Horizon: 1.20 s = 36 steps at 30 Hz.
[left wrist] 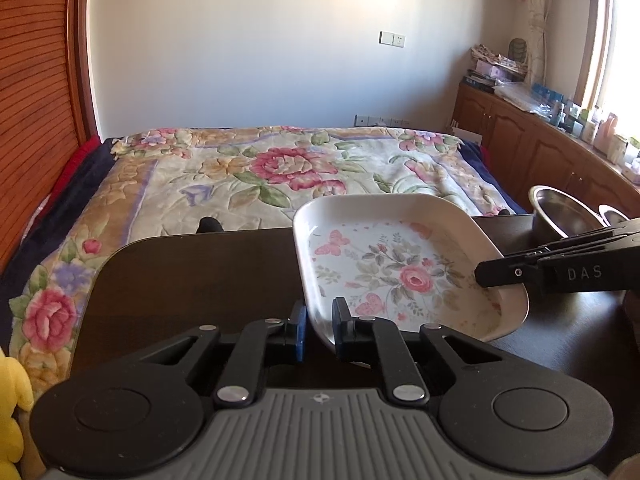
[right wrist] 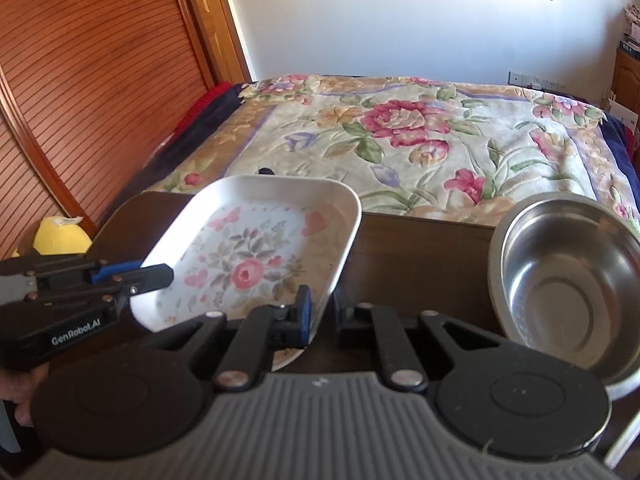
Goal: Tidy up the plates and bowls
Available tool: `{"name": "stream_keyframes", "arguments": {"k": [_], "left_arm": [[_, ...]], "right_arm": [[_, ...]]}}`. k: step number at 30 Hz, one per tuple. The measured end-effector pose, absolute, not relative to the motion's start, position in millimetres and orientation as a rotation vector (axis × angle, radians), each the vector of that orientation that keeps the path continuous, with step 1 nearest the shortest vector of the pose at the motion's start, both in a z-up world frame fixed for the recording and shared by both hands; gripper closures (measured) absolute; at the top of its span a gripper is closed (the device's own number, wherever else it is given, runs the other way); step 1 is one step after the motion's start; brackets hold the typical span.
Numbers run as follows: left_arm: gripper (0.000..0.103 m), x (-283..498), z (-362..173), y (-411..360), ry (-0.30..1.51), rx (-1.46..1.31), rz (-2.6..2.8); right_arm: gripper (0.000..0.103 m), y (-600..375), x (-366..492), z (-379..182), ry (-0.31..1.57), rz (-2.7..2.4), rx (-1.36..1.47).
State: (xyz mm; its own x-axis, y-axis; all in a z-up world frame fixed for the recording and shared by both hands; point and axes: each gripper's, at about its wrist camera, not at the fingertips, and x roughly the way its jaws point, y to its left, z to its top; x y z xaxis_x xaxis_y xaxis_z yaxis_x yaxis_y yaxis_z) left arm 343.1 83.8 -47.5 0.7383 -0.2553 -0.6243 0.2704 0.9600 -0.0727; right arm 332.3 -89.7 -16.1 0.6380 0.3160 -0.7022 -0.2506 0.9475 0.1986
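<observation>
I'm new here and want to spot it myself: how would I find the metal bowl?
Start at the dark wooden table before the flowered bed. On its right side sits a round, shiny steel bowl, plain and empty, unlike the square white rose-patterned plate beside it.

The left gripper (left wrist: 320,330) reaches forward and level, its two blue-padded fingers (left wrist: 298,330) drawn close together with a plate's (left wrist: 400,264) near edge pinched between them. The right gripper (right wrist: 320,320) comes in from the other side, also level, its jaws narrowed onto the same plate's edge, the left finger (right wrist: 304,316) inside the rim. Each gripper appears side-on in the other's view, and part of a hand (right wrist: 20,396) shows behind the left one.
</observation>
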Motion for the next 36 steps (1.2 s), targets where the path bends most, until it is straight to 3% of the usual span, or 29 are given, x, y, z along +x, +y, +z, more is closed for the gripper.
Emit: {"name": "stream_keyframes", "arguments": {"k": [24,36], "left_arm": [[0.088,233.0,34.8,64.4,0.543,0.049,-0.307],[0.088,180.4,50.2,54.9,0.495,0.058,-0.329]], "right_arm": [[0.090,-134.3,242.4,48.7,0.640,0.375,0.111],[0.090,-156.7,196.6,60.8,0.577,0.388,0.139]]}}
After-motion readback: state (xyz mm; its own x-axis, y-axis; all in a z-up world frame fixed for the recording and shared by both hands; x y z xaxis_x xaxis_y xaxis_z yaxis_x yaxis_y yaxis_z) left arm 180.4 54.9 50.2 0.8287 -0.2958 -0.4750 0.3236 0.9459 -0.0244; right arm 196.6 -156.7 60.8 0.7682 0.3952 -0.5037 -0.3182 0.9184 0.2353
